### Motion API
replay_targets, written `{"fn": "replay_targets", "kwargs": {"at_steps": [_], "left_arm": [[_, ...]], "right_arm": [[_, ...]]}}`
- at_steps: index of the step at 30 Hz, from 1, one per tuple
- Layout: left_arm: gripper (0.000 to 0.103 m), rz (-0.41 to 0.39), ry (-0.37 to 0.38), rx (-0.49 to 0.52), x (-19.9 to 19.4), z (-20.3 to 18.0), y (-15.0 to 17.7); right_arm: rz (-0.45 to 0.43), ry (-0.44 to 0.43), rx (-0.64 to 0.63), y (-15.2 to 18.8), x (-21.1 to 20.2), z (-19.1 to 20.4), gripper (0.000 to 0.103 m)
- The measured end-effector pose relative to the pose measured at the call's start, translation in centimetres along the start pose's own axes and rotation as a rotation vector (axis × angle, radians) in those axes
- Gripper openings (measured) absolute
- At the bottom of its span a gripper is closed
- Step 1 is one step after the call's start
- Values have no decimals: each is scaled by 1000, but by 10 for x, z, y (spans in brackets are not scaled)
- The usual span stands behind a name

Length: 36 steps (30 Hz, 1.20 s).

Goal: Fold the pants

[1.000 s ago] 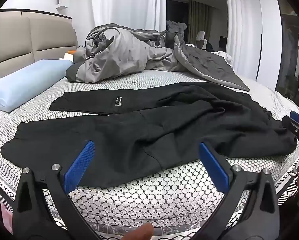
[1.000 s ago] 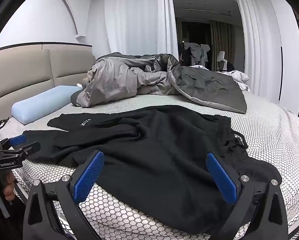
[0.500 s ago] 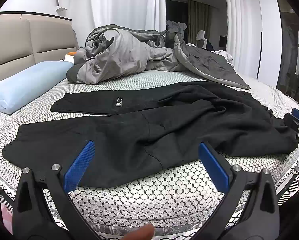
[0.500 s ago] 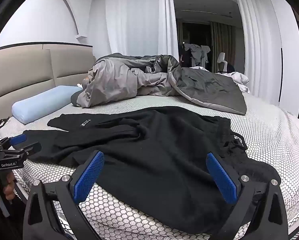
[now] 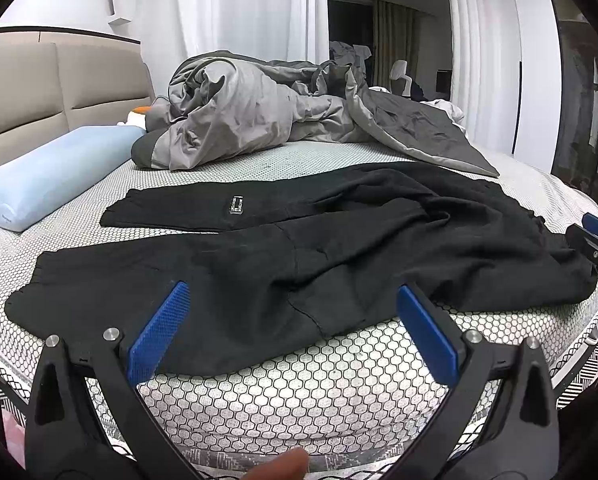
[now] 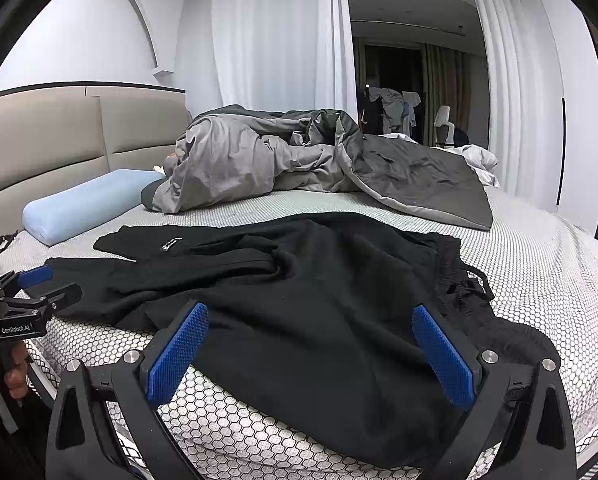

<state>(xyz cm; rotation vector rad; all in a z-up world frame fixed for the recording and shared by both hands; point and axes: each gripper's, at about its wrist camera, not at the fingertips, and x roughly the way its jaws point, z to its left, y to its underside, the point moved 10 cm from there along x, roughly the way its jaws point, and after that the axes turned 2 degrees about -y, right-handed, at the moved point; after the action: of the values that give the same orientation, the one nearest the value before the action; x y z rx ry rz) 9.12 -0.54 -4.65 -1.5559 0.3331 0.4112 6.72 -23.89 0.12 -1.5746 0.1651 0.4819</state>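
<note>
Black pants (image 5: 299, 248) lie spread across the bed, both legs stretching left, waistband at the right; in the right wrist view the pants (image 6: 319, 300) show a rumpled waistband with a drawstring (image 6: 475, 280). My left gripper (image 5: 293, 328) hangs open over the near mattress edge, just in front of the nearer leg, holding nothing. My right gripper (image 6: 311, 344) is open too, low over the seat and waist part of the pants, empty. Each gripper shows at the edge of the other's view: the right gripper (image 5: 595, 240), the left gripper (image 6: 35, 292).
A honeycomb-patterned mattress (image 5: 299, 392) carries a light blue pillow (image 5: 55, 172) at the left and a bunched grey duvet (image 5: 259, 116) behind the pants. A beige headboard (image 6: 59, 140) stands left. White curtains (image 6: 267, 40) hang behind. A hand (image 6: 3, 376) holds the left gripper's handle.
Both views have risen and drawn back slightly; the pants lie as before and both grippers stay open.
</note>
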Motion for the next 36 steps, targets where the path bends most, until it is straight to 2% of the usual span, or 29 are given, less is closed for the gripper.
{"fn": "replay_targets", "kwargs": {"at_steps": [36], "left_arm": [[103,-1,-4,3,-3,-1,1]], "right_arm": [[-6,13,12,-4,-2,-6,103]]}}
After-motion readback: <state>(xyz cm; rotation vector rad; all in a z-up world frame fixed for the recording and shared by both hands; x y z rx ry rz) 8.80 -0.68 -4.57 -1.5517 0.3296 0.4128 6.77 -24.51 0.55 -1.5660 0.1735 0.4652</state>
